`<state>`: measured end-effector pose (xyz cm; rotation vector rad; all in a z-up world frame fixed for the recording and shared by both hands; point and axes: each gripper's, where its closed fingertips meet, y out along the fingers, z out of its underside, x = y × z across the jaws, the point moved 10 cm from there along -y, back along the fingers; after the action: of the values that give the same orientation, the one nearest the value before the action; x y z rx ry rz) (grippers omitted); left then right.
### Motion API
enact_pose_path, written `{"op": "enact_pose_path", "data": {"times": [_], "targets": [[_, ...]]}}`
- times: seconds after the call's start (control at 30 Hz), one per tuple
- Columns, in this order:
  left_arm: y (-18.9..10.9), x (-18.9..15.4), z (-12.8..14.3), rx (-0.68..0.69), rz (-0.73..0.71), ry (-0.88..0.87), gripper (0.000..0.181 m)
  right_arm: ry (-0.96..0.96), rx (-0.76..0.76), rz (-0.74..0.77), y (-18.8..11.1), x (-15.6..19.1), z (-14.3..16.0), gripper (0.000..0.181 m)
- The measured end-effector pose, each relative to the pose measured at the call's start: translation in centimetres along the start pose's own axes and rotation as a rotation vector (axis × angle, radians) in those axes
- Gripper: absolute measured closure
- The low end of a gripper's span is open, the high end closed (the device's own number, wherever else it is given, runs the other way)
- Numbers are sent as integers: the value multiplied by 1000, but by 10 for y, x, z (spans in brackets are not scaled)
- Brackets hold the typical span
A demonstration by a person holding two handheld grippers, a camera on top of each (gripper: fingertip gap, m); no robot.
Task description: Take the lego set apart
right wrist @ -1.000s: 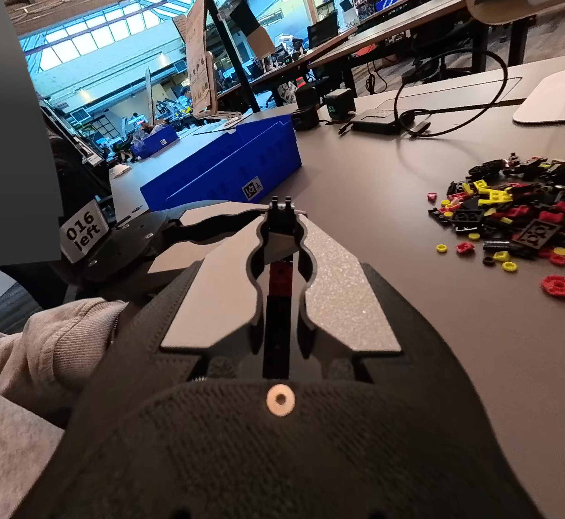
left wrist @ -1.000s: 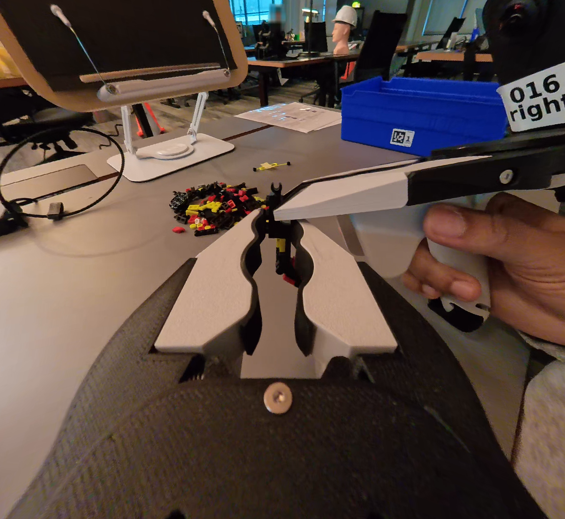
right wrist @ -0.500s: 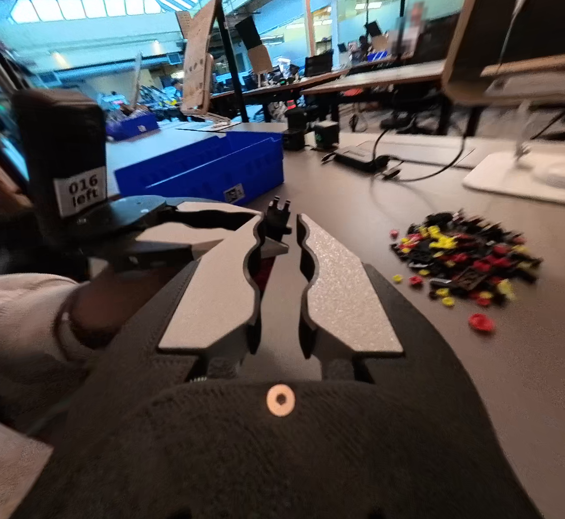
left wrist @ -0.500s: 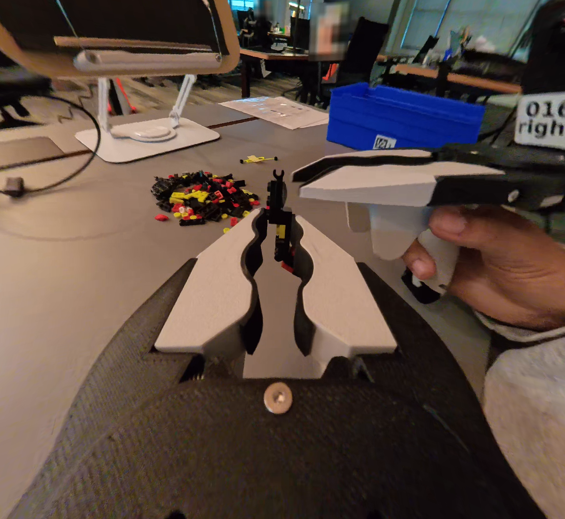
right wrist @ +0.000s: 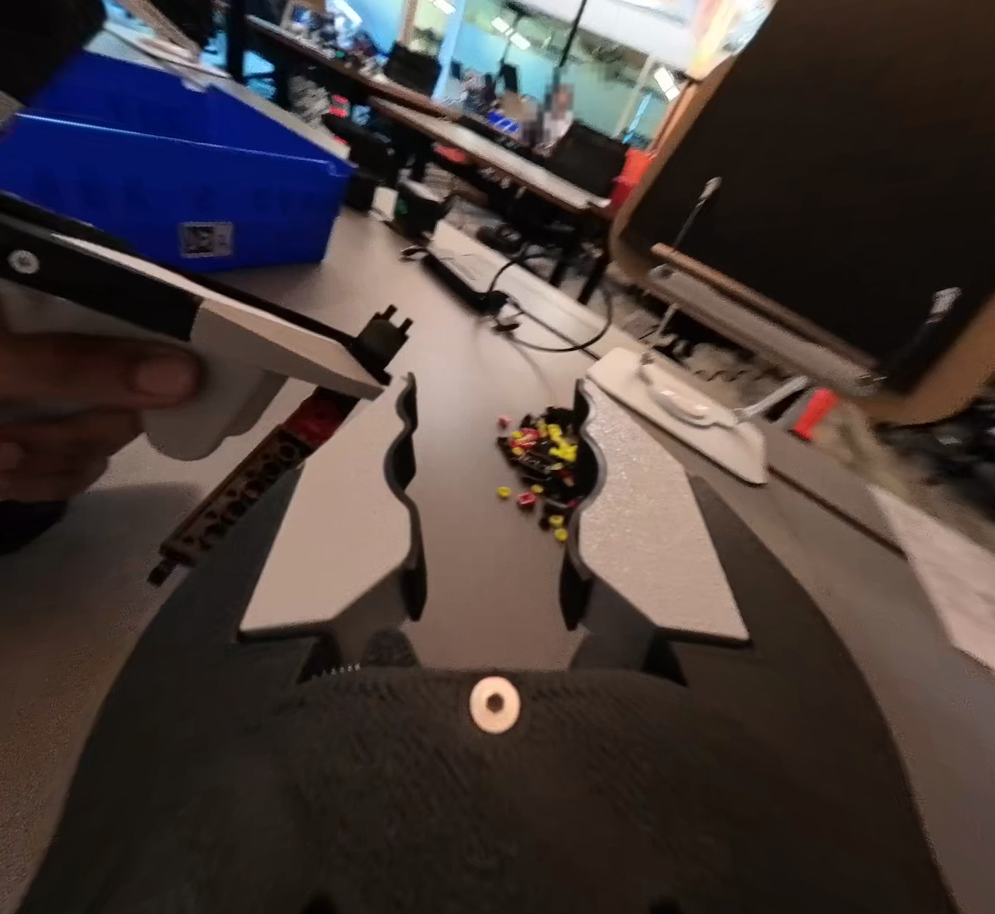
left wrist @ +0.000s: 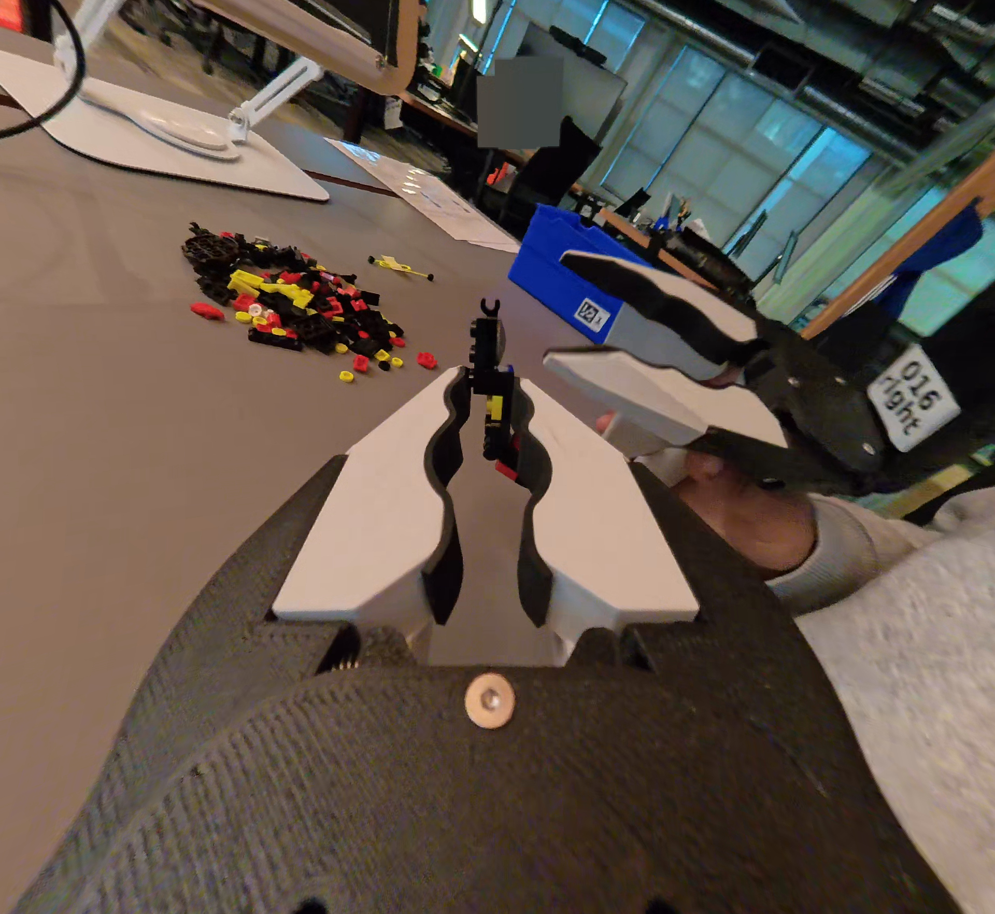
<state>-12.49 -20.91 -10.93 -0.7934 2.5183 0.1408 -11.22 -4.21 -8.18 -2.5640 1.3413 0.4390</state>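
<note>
L tool (left wrist: 487, 392) clamped on lego set (left wrist: 492, 382); R tool (right wrist: 495, 403) apart, empty. Set's light, stiff, brittle at joints; I'd grip the top clip beyond L tips.

The grey table (left wrist: 107, 457) carries a loose heap of black, red and yellow lego pieces (left wrist: 291, 295) (a few strays just beside it), a small yellow-and-black piece (left wrist: 399, 266) apart from it, a white stand base (left wrist: 161, 145), printed sheets (left wrist: 431, 198), a blue bin (left wrist: 560, 274) and a black cable (right wrist: 538, 306).
</note>
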Motion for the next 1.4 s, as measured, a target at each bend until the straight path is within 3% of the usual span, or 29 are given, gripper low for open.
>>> {"op": "enact_pose_path", "data": {"times": [0.07, 0.17, 0.23, 0.37, 0.53, 0.7, 0.73, 0.87, 1.4], "targets": [[0, -2, 1, -1, -36, 55, 168, -29, -73, 76, -6, 2, 0, 132], [1, -6, 2, 17, -71, 138, 168, -18, -127, 64, -11, 5, -3, 148], [2, -9, 3, 23, -80, 167, 168, 89, -106, -12, -12, 7, -4, 181], [3, -12, 5, 32, -104, 200, 168, 316, -59, -171, -8, 7, -3, 181], [4, -15, 5, 22, -142, 232, 168, 347, -72, 3, -8, 0, 3, 181], [6, -20, 6, 11, -179, 280, 168, 549, -14, -214, -6, 6, 6, 178], [7, -21, 7, 8, -181, 295, 168, 567, 9, -226, -4, 7, 8, 167], [10, -29, 9, 42, -171, 345, 168, 590, 19, -270, -5, 7, 9, 159], [17, -41, 12, 92, -221, 414, 168, 764, 60, -352, -8, 1, 9, 169]]}}
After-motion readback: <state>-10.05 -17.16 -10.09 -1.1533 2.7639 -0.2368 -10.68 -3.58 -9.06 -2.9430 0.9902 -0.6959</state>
